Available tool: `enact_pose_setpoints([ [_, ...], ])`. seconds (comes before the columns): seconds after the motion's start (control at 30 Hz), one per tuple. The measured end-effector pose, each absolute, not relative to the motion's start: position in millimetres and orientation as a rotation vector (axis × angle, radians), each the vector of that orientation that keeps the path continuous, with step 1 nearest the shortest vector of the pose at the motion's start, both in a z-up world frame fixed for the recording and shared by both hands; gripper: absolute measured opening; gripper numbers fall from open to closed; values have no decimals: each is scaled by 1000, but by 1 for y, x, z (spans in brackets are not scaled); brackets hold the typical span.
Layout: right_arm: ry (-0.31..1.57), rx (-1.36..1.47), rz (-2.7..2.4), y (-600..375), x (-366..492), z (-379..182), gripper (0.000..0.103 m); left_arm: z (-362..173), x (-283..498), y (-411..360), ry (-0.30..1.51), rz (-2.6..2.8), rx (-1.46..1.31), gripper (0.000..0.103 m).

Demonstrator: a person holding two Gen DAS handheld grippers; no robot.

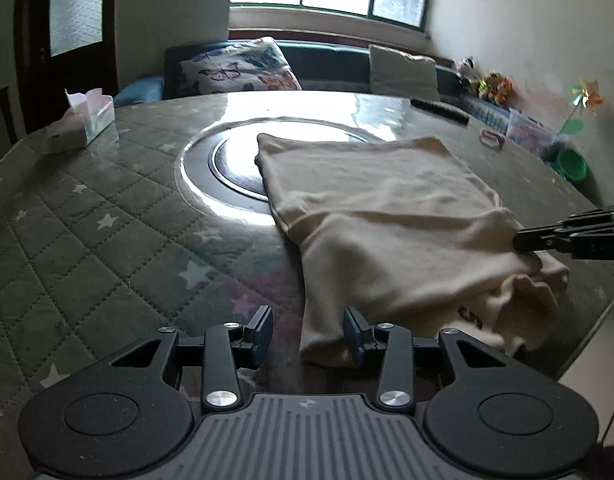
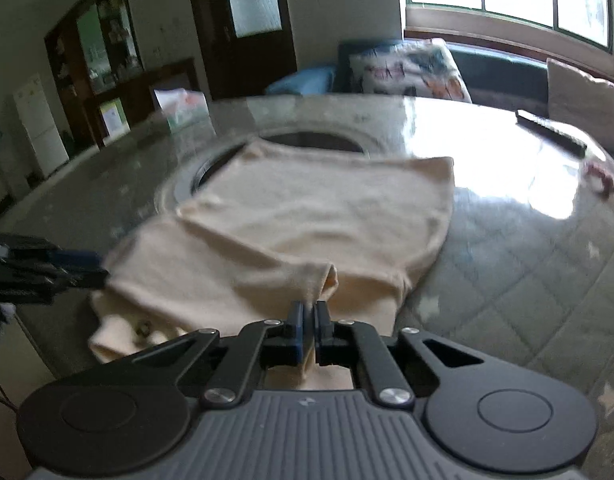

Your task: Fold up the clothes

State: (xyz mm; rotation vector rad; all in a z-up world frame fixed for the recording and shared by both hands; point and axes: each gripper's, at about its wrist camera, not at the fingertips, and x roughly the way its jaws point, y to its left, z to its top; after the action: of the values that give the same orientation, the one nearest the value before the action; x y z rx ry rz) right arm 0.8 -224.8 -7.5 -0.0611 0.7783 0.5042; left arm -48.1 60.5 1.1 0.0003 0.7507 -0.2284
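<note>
Only the right wrist view shows the right gripper [image 2: 309, 314] clenched on the cream shirt's [image 2: 307, 216] fold; the left gripper [image 1: 309, 330] hangs released, level, straddling its near-edge hem.

The right wrist view is smeared by motion blur: the cream knit garment [image 2: 307, 216] loses its weave, and the butterfly-print cushion [image 2: 411, 70] on the far sofa shows only smudged colours. The pale tissue box [image 2: 183, 112] at far left is too soft to read. The pink ring-like object [image 2: 599, 178] at far right cannot be identified. The dark print [image 1: 471, 318] on the garment's near right fold is partly tucked under cloth and illegible. The black right gripper [image 1: 519, 240] is cut off by the frame edge.
</note>
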Motion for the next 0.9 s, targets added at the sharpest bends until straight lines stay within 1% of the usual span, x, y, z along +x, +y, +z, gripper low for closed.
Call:
enact_pose_setpoints([
  [0.07,776,-59,497,-227,0,-8,4,5,-49,63,747,-234,11,42],
  [0.2,698,-40,493,-233,-3,10,4,20,-44,66,705,-224,11,42],
  [0.3,668,-28,494,-234,-3,16,4,27,-32,64,678,-239,-13,38],
  [0.37,675,-25,496,-232,-2,14,4,28,-23,58,669,-261,-21,31],
  [0.4,679,-20,497,-232,-3,13,4,28,-18,53,666,-277,-19,30],
  [0.6,625,11,508,-235,-18,28,4,15,14,36,692,-332,-20,27],
  [0.77,695,25,461,-244,-8,9,4,0,21,52,743,-322,-78,27],
  [0.8,709,28,455,-245,-6,5,2,1,20,54,744,-312,-74,28],
  [0.9,720,23,436,-247,-1,1,2,4,16,62,743,-293,-74,28],
])
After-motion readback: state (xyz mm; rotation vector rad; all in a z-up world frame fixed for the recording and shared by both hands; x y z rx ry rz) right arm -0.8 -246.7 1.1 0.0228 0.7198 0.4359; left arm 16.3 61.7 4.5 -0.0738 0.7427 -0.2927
